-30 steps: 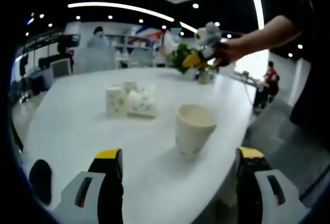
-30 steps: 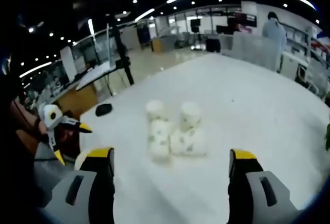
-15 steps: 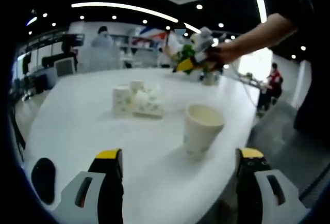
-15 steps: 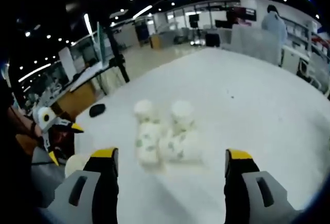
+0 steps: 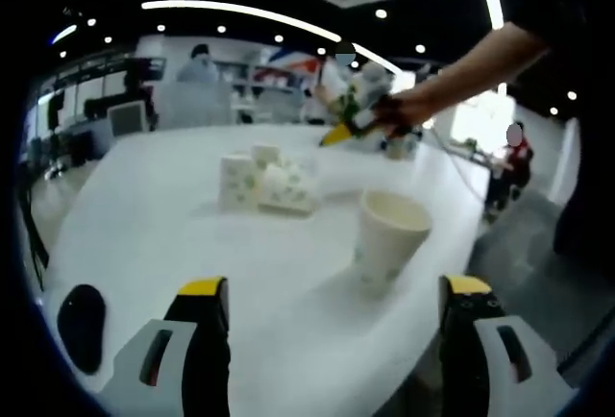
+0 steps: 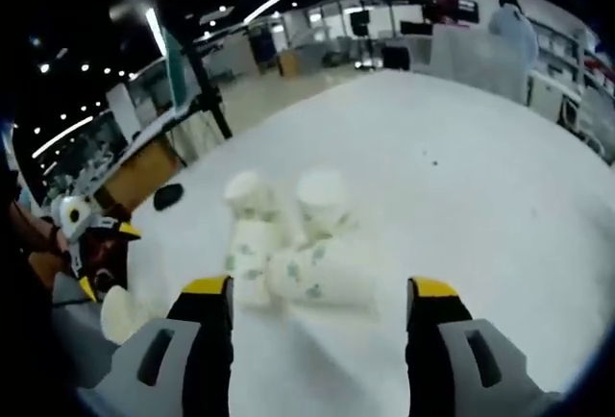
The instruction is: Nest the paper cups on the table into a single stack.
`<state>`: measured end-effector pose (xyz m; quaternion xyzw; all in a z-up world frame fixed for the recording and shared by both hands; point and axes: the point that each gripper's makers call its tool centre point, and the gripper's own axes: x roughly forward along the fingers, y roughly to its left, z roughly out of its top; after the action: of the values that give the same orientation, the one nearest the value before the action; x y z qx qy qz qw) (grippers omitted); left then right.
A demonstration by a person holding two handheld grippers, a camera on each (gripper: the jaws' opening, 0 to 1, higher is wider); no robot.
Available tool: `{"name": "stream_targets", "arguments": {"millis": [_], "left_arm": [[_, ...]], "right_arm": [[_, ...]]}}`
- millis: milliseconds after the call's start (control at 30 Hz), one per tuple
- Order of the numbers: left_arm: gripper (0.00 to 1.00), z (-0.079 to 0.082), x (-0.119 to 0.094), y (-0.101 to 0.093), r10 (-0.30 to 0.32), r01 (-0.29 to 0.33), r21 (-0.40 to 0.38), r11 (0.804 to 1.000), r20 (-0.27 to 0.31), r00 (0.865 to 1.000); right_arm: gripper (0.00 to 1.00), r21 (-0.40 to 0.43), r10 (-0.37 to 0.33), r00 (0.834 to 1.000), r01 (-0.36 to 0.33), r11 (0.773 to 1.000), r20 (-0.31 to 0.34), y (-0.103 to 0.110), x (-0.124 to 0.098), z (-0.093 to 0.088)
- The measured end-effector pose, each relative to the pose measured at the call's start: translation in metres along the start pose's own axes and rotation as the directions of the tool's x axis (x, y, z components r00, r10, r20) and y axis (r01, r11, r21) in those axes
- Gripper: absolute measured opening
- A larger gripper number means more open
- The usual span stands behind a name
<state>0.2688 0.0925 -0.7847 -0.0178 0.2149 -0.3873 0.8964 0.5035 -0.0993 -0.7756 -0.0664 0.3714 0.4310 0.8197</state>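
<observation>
Presently my right gripper (image 6: 317,294), jaws wide and empty, should straddle the lying paper cup (image 6: 322,278) mid-table squarely; left gripper (image 5: 327,292) likewise gapes empty near the upright cup (image 5: 389,236) at the table (image 5: 173,234) edge.

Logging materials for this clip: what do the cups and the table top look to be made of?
The upright cup looks like thin matte paper: off-white wall with a faint green print, and a rolled rim. The clustered cups carry the same print and dull finish, so likely paper too. The table looks like a smooth white laminate or painted top with a slight sheen; the exact material cannot be told.
</observation>
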Motion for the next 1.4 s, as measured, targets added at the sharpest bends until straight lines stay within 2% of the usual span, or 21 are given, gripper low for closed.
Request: {"name": "stream_targets", "arguments": {"millis": [267, 533, 733, 1000, 1400], "left_arm": [[0.89, 0.002, 0.004, 0.004, 0.010, -0.010, -0.008, 1.000, -0.002, 1.000], [0.88, 0.001, 0.005, 0.005, 0.008, -0.008, -0.011, 1.000, -0.010, 1.000], [0.88, 0.000, 0.006, 0.003, 0.002, -0.002, -0.011, 1.000, -0.017, 1.000], [0.88, 0.000, 0.006, 0.003, 0.000, 0.000, -0.009, 1.000, -0.017, 1.000], [0.88, -0.002, 0.004, 0.004, 0.001, -0.001, -0.007, 1.000, -0.027, 1.000]], "right_arm": [[0.59, 0.023, 0.031, 0.999, -0.031, 0.999, -0.012, -0.006, 0.013, 0.000], [0.45, 0.060, 0.083, 0.997, -0.082, 0.995, -0.008, -0.002, 0.024, 0.001], [0.40, 0.070, 0.093, 0.996, -0.092, 0.993, -0.008, -0.002, 0.026, 0.000], [0.26, 0.108, 0.139, 0.990, -0.138, 0.984, 0.000, 0.006, 0.023, -0.003], [0.08, 0.118, 0.178, 0.984, -0.176, 0.977, -0.007, 0.012, 0.023, -0.013]]}}
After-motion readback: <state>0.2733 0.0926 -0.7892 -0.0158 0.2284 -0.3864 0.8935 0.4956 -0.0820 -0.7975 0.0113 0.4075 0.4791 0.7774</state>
